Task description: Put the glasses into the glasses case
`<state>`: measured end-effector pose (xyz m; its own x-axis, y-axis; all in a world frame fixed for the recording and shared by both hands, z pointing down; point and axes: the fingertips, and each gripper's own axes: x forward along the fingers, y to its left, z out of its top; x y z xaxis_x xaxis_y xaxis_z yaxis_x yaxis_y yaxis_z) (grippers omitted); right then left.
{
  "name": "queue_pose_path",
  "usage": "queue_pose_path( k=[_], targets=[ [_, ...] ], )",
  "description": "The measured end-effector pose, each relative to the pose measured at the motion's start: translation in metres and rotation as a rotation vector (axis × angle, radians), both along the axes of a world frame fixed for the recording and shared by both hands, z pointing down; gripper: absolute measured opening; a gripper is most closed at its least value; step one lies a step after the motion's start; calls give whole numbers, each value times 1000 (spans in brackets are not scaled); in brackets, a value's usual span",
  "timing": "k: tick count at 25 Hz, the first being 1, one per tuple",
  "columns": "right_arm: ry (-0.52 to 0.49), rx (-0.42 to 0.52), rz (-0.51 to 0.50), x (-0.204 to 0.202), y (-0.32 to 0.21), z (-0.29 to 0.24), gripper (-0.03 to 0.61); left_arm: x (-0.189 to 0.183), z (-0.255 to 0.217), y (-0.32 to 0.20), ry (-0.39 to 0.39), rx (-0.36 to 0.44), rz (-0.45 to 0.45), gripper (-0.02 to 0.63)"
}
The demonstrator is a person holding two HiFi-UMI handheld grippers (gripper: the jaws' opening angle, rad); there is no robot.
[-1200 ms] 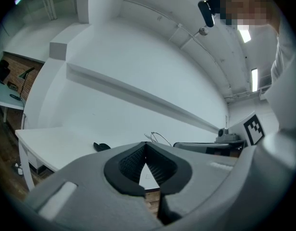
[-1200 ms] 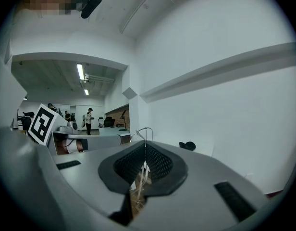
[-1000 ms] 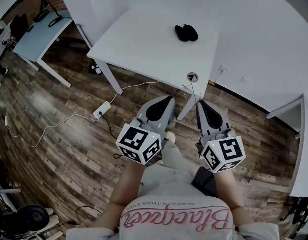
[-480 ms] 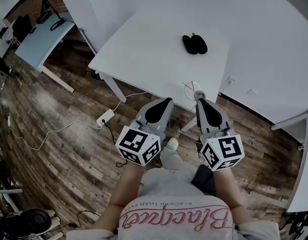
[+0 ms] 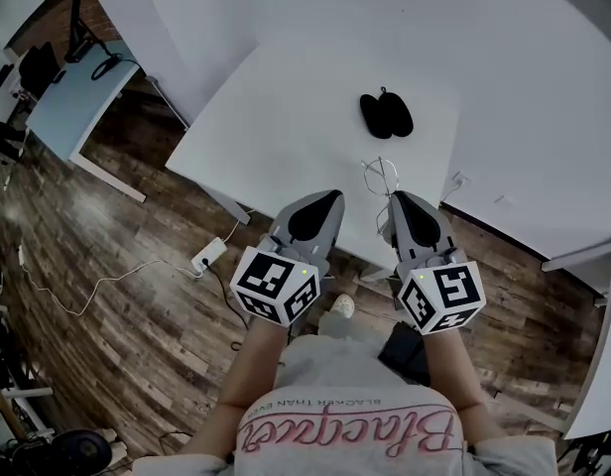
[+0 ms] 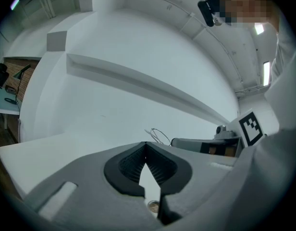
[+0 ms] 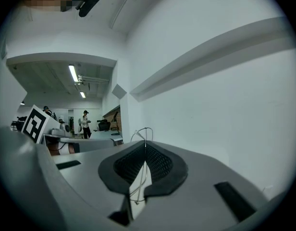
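A dark glasses case [image 5: 386, 114] lies on the white table [image 5: 286, 117], towards its far right. Thin wire-framed glasses [image 5: 381, 175] hang over the table's near edge, held in my right gripper [image 5: 397, 199], which is shut on them. In the right gripper view the wire of the glasses [image 7: 143, 131] sticks out past the closed tips of the right gripper [image 7: 145, 147]. My left gripper [image 5: 328, 198] is shut and holds nothing, level with the right one. In the left gripper view the closed left gripper [image 6: 146, 146] shows in front of the glasses [image 6: 160, 134].
A second desk [image 5: 72, 102] stands at the far left. A power strip [image 5: 208, 256] and cables lie on the wooden floor beside the table leg. Another white surface [image 5: 598, 365] runs along the right edge. A white wall rises behind the table.
The table and case have come nearer in the head view. Both grippers kept their pose, and the glasses stayed in the right gripper, now over the table's edge instead of the floor.
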<state>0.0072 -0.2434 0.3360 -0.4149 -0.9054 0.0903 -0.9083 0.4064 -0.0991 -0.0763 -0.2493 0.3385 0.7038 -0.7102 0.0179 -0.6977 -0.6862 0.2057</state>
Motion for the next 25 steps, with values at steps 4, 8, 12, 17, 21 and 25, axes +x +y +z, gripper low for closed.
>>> queue_pose_path(
  k=[4, 8, 12, 17, 21, 25],
  targets=[
    [-4, -5, 0, 10, -29, 1, 12, 11, 0, -29, -8, -1, 5, 5],
    [-9, -10, 10, 24, -56, 4, 12, 22, 3, -55, -15, -1, 14, 5],
    [-4, -9, 20, 35, -76, 2, 12, 31, 4, -77, -14, -7, 22, 4],
    [14, -4, 41, 43, -98, 0, 12, 38, 4, -101, -18, -9, 48, 5],
    [28, -8, 70, 45, -118, 0, 12, 40, 3, -122, -12, -20, 88, 5],
    [37, -23, 111, 46, -144, 3, 12, 42, 1, -154, -40, -16, 142, 5]
  ],
)
